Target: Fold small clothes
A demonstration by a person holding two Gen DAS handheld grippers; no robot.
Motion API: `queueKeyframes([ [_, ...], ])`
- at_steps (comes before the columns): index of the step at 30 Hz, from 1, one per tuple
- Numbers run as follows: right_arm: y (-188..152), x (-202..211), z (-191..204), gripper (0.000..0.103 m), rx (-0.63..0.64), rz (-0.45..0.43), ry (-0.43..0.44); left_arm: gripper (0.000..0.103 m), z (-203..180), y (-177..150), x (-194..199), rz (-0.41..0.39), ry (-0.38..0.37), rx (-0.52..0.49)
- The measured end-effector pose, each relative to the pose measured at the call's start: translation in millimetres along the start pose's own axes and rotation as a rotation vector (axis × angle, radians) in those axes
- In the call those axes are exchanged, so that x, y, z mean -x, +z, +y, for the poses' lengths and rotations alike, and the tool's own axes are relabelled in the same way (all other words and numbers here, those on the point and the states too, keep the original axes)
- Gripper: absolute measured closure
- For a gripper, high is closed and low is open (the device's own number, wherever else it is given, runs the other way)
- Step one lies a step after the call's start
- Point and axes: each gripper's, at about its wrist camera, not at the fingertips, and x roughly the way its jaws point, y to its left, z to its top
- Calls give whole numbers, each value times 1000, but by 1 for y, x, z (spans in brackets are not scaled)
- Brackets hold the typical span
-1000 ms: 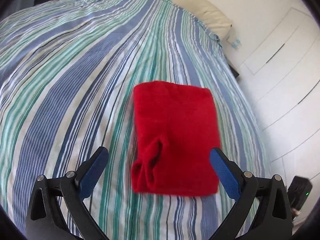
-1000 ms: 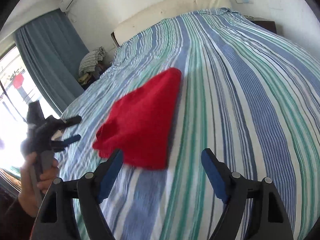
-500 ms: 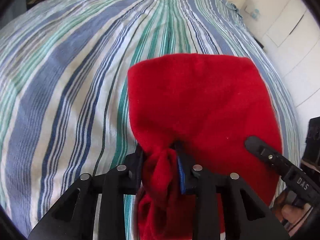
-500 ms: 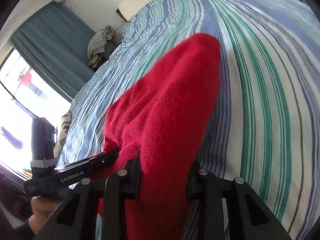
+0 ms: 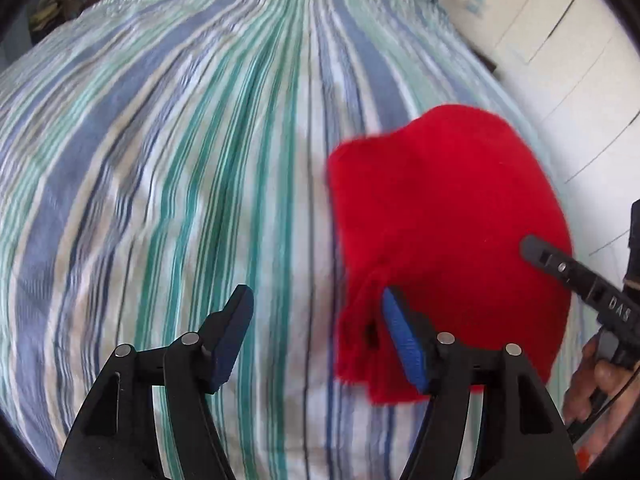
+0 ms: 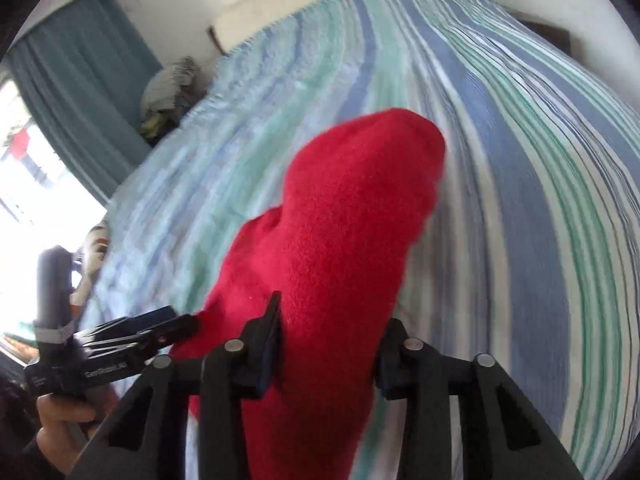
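Spread over the bed [image 5: 168,168], a folded garment [image 5: 440,220], toward the bed's right side in the left wrist view. At the garment's near edge, left gripper [image 5: 316,336], jaws apart over the sheet just left of the garment. Across the garment's near end, right gripper [image 6: 328,344], cloth between its jaws. Beyond the garment, at the bed's head, a pillow [image 6: 320,8]. Left of the bed, a curtain [image 6: 80,88].

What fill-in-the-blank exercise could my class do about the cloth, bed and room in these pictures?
1. The folded cloth is ___.
2. Under it is a bedspread patterned with blue, green and white ___.
3. The cupboard doors beside the bed are ___.

Missing words: red; stripes; white.
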Motion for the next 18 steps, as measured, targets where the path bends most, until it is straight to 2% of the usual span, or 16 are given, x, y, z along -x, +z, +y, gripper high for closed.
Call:
queueKeyframes([
  [1, -13, -5, -17, 39, -16, 41, -82, 36, 4, -15, 1, 3, 11, 4],
  [2, -24, 0, -31, 36, -26, 38, -136, 36, 8, -31, 11, -25, 27, 11],
  [3, -34, 15, -40, 26, -34, -1, -134, 33, 10, -45, 25, -63, 44, 13],
  [4, -42, 32, -43, 20, -28, -31, -145, 24, 10, -58, 42, -97, 60, 6],
  [6, -55, 64, -38, 13, 11, -65, -196, 10, 4, -81, 76, -175, 95, -28],
  [8, -69, 96, -25, 11, 53, -95, -205, 6, -13, -101, 109, -235, 148, -95],
  [11, -91, 138, 1, 8, 120, -100, -200, 2, -41, -125, 150, -271, 214, -163],
  [16, -142, 197, 44, 7, 169, -106, -176, 2, -68, -160, 201, -310, 272, -156],
  [18, -164, 216, 56, 7, 174, -107, -166, 2, -74, -176, 218, -314, 317, -143],
])
